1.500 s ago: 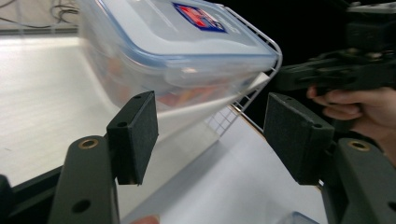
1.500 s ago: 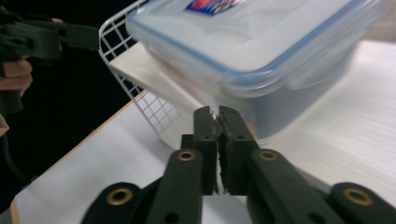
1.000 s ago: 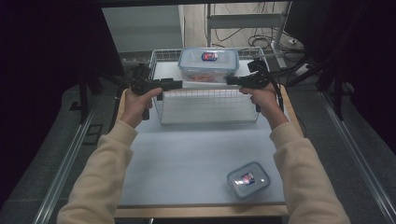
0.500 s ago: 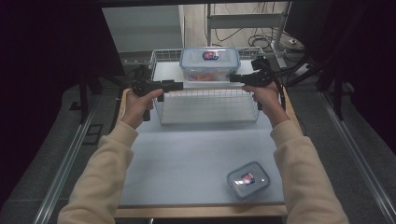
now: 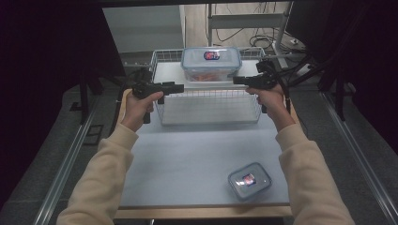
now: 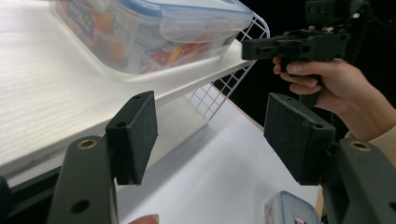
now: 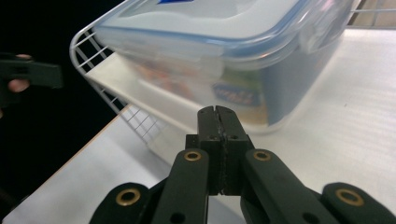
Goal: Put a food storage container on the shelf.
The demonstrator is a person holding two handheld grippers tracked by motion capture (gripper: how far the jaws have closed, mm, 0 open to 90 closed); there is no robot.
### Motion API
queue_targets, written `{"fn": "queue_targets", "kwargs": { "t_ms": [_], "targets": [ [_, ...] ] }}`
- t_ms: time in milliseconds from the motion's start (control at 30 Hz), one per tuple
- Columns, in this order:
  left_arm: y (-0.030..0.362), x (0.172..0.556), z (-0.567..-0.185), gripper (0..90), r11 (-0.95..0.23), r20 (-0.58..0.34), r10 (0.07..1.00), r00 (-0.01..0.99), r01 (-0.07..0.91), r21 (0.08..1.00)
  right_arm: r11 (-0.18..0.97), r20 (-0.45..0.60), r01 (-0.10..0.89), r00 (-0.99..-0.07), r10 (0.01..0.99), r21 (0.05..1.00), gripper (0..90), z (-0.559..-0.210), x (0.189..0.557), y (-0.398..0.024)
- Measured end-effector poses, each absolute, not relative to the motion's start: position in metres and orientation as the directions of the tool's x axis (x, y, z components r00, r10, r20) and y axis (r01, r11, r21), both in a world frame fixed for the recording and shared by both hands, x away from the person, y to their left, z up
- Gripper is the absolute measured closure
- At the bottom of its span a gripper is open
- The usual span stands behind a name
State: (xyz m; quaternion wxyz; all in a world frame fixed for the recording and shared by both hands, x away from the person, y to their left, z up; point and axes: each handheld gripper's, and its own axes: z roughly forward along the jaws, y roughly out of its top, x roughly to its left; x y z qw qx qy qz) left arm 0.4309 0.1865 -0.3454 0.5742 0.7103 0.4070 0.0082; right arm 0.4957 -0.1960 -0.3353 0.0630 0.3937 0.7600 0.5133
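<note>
High view shows the lidded container (image 5: 211, 63), rigid, smooth and likely weighty with food, on the wire rack (image 5: 209, 101) between the spread left gripper (image 5: 176, 87) and pressed-together right gripper (image 5: 237, 80); side walls under the lid rim suit gripping.

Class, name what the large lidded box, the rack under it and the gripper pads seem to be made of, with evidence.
Large lidded box: clear glossy plastic, contents visible through it. Rack: thin white-coated wire, probably metal, in an open grid. Gripper pads: matte black, finely textured, likely foam or rubber.
</note>
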Motion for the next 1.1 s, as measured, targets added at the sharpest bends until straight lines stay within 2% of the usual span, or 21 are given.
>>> {"fn": "queue_targets", "kwargs": {
  "t_ms": [400,633,1100],
  "targets": [
    [0.193,0.399,-0.370,35.0,0.006,-0.472,0.568,0.674,0.570,0.821,0.175,0.332,0.525,-0.726,0.602,0.833,89.4,-0.342,0.451,-0.217],
    [0.196,0.377,-0.397,35.1,0.003,-0.480,0.558,0.676,0.577,0.816,0.172,0.363,0.541,-0.734,0.573,0.823,89.4,-0.372,0.425,-0.237],
    [0.187,0.348,-0.445,34.5,-0.042,-0.483,0.561,0.673,0.605,0.795,0.134,0.417,0.598,-0.685,0.598,0.790,89.4,-0.434,0.385,-0.279]
  ]
}}
